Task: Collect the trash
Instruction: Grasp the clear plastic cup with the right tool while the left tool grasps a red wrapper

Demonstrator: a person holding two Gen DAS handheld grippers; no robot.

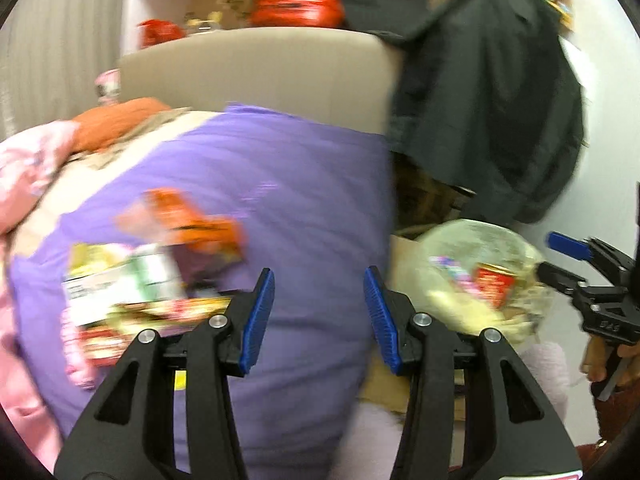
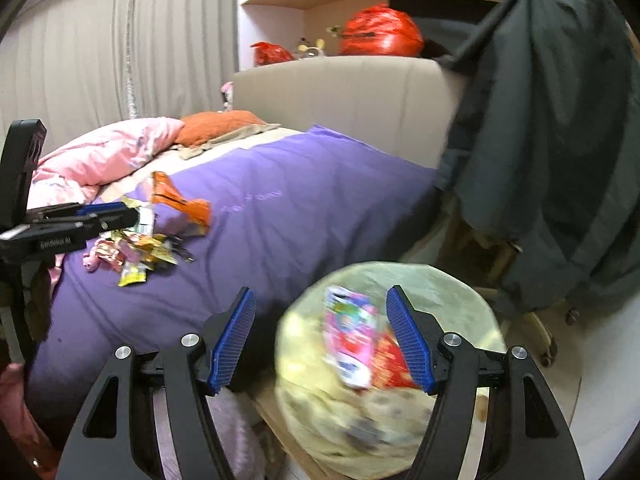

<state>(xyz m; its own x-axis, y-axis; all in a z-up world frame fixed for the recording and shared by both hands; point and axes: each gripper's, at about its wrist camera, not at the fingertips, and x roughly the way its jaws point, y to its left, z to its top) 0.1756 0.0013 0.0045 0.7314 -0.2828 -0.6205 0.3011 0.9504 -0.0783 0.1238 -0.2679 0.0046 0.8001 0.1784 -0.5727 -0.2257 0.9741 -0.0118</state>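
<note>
- The left gripper [image 1: 319, 322] hangs over the purple bedspread [image 1: 288, 184], its blue fingers [image 1: 260, 316] partly apart with nothing between them.
- The right gripper [image 2: 321, 340] stands over the trash bag [image 2: 460, 304] beside the bed, fingers spread wide and empty; a pink packet [image 2: 352, 336] and a red one [image 2: 390, 364] already lie in the bag, seen between the fingers but below them, not gripped.
- The remaining trash is the pile of wrappers [image 2: 140, 252] on the bedspread, with an orange wrapper [image 2: 180, 200] just beyond it. In the left wrist view the pile [image 1: 132, 292] lies left of and slightly ahead of the left fingers, so I judge the left hand the nearer one; the right wrist view shows the left gripper [image 2: 92, 216] close to the pile.
- The orange wrapper's long axis runs diagonally across the bed; the pile is a loose heap with no clear axis, and motion blur hides its details.
- The bag's mouth is open and faces up, near the bed's side edge, to the right of the left gripper [image 1: 472, 276].
- The bedspread around the pile is bare, with the pink quilt [image 2: 104, 156] further back. A dark coat [image 2: 552, 140] hangs beyond the bag, apart from the path between pile and bag.
</note>
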